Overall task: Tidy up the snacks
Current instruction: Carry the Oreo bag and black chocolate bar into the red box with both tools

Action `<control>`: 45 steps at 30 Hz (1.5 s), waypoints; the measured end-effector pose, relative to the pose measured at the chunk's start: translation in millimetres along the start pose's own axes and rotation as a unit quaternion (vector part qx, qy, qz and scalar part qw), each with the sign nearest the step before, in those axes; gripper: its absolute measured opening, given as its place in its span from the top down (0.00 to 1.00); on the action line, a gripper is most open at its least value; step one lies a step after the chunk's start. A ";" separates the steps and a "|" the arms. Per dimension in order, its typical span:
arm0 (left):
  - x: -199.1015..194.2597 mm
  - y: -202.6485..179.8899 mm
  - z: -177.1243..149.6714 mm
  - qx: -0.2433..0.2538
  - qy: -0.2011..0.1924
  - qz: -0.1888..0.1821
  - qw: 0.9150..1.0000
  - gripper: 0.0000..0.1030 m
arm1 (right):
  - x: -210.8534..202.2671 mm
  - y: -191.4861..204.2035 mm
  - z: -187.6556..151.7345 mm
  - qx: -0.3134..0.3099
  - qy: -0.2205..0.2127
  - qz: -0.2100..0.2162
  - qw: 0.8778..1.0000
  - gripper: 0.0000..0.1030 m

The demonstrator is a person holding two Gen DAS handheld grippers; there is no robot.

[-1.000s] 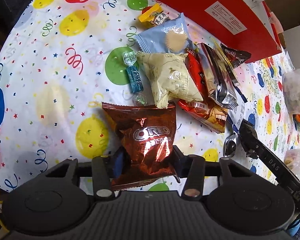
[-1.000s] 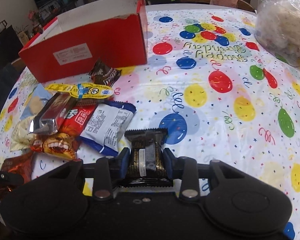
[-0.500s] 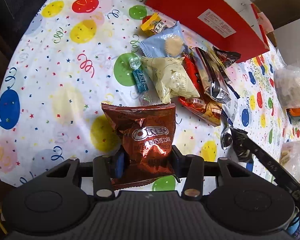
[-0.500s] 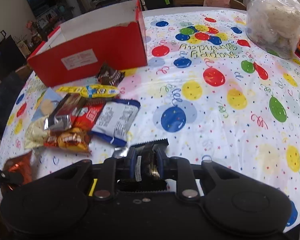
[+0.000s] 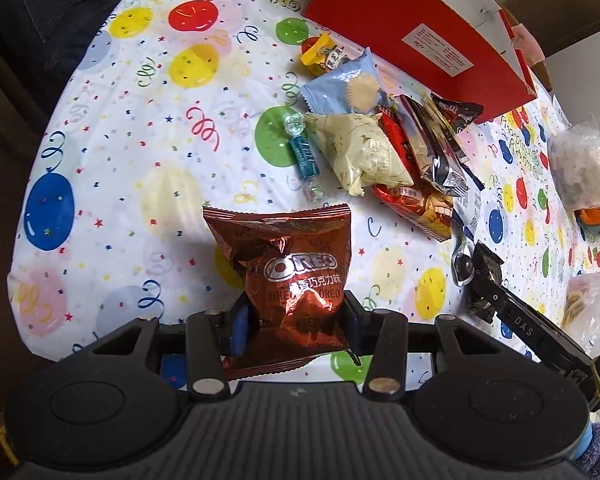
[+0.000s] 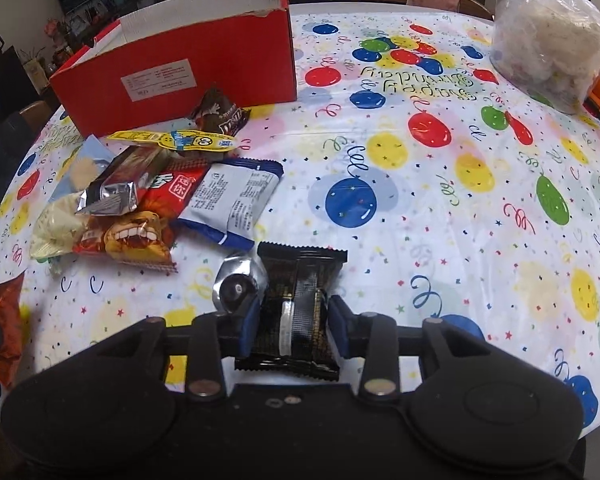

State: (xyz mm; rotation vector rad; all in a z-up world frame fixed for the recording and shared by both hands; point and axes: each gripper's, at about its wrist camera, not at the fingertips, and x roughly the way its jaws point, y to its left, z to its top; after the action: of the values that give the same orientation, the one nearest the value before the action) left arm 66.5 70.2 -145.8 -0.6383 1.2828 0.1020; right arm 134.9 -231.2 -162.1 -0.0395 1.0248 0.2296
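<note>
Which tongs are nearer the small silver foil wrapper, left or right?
Right. The right tongs sit right beside the silver foil wrapper, jaws opening around a black snack packet. The left tongs, gripping the Oreo bag, are farther off across the table.

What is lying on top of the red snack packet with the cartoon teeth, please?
On the red packet, a silver-ended brown bar and a cream packet's edge overlap it. Its middle and far end are covered; anything beneath is hidden.
</note>
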 end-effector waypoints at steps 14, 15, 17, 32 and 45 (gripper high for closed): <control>-15.0 0.0 -1.8 0.014 -0.028 -0.014 0.999 0.57 | -13.9 -7.6 -0.6 0.025 -0.016 0.012 0.999 0.76; -16.6 -1.5 -1.7 0.018 -0.031 -0.015 0.999 0.57 | -16.6 -8.0 -0.6 0.028 -0.018 0.013 0.999 0.76; -20.7 -4.8 -1.5 0.027 -0.039 -0.016 0.999 0.57 | -23.2 -8.2 -0.2 0.034 -0.025 0.017 0.999 0.76; -68.0 -46.2 29.9 0.106 -0.124 -0.013 0.987 0.57 | -90.8 20.0 61.5 -0.017 -0.111 0.078 0.991 0.76; -73.7 -104.8 115.2 0.138 -0.169 0.003 0.976 0.56 | -76.1 27.6 162.5 -0.050 -0.143 0.099 0.983 0.76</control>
State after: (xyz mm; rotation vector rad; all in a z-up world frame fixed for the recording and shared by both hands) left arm 186.2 61.0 -22.2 -0.3587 0.9467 0.0332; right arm 228.2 -194.6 -10.7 0.0046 0.7292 0.4551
